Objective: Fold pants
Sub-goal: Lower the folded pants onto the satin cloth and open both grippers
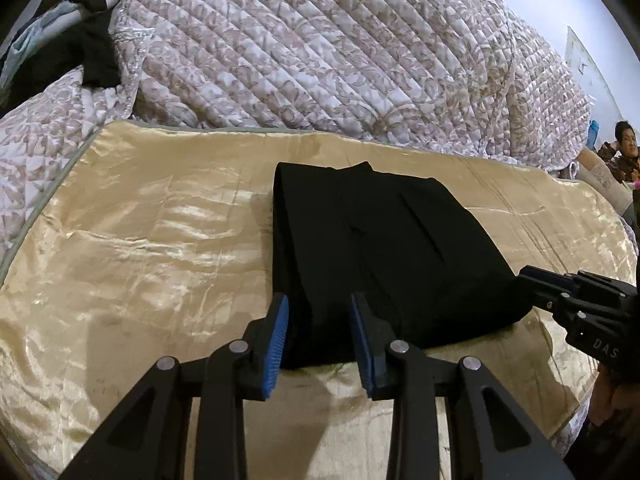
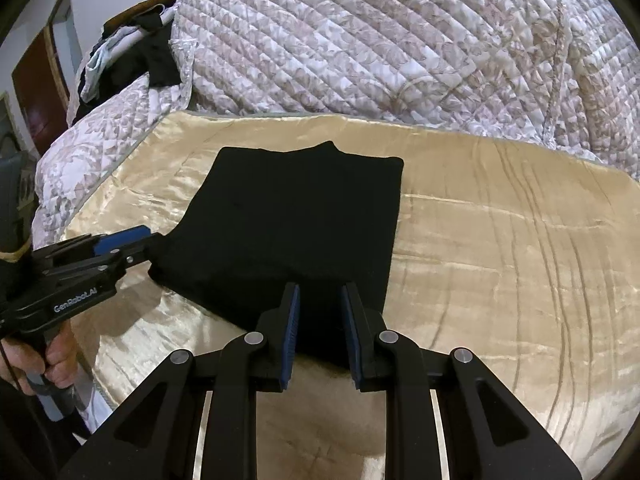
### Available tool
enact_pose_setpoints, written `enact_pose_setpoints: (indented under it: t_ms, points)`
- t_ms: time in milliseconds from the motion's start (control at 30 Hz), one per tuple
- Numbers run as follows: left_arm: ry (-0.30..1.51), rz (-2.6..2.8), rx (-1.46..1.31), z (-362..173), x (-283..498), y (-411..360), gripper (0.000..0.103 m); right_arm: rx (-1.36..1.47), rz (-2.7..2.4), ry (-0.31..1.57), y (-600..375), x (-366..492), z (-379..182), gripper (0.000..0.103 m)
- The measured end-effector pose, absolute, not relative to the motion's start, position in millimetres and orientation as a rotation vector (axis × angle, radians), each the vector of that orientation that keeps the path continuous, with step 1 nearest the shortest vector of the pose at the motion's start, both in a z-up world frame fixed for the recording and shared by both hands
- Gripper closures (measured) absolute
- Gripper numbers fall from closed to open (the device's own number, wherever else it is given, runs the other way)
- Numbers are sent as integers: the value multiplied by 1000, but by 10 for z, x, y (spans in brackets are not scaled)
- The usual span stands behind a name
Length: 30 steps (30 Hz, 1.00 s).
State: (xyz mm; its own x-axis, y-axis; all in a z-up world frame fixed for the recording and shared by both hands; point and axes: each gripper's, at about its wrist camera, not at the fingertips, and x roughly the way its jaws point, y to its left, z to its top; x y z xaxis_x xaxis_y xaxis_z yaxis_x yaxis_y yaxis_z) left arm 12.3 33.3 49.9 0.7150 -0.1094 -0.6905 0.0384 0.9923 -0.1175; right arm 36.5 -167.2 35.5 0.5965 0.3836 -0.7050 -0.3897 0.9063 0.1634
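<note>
Nearest, the left gripper (image 1: 319, 336) straddles the near left corner of the folded black fabric pants (image 1: 384, 256), its blue ribbed pads partly parted with cloth between them; whether they pinch it I cannot tell. The right gripper (image 2: 320, 330) sits likewise at the pants' near right corner, jaws narrower, its hold just as unclear. The pants lie flat as a compact rectangle on a glossy gold satin cover (image 1: 140, 240). Beyond the pants rises a quilted floral comforter (image 1: 320, 48). The step looks like gripping the near edge; the next move probably calls for lifting both corners evenly towards the pants' far edge.
</note>
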Motion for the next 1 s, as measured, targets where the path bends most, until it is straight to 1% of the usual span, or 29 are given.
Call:
enact_pose_setpoints:
  t_ms: [33, 100, 500, 600, 700, 767, 900, 1000]
  points:
    - [771, -77, -95, 495, 108, 332, 69, -2, 445, 811, -1692, 343, 362, 81]
    - [771, -72, -86, 485, 74, 322, 69, 6, 437, 803, -1711, 301, 376, 78]
    - [793, -70, -67, 401, -61, 257, 65, 1, 428, 795, -1707, 68, 343, 78]
    - [766, -64, -74, 456, -52, 272, 65, -8, 428, 790, -1690, 46, 334, 78]
    - [728, -56, -79, 500, -5, 294, 65, 20, 401, 740, -1744, 51, 405, 78]
    - [734, -47, -76, 465, 66, 305, 65, 50, 382, 727, -1788, 83, 422, 78]
    - [732, -43, -67, 414, 133, 329, 63, 86, 364, 807, -1770, 235, 266, 78]
    - [747, -30, -86, 391, 154, 381, 62, 72, 364, 817, -1722, 246, 234, 78]
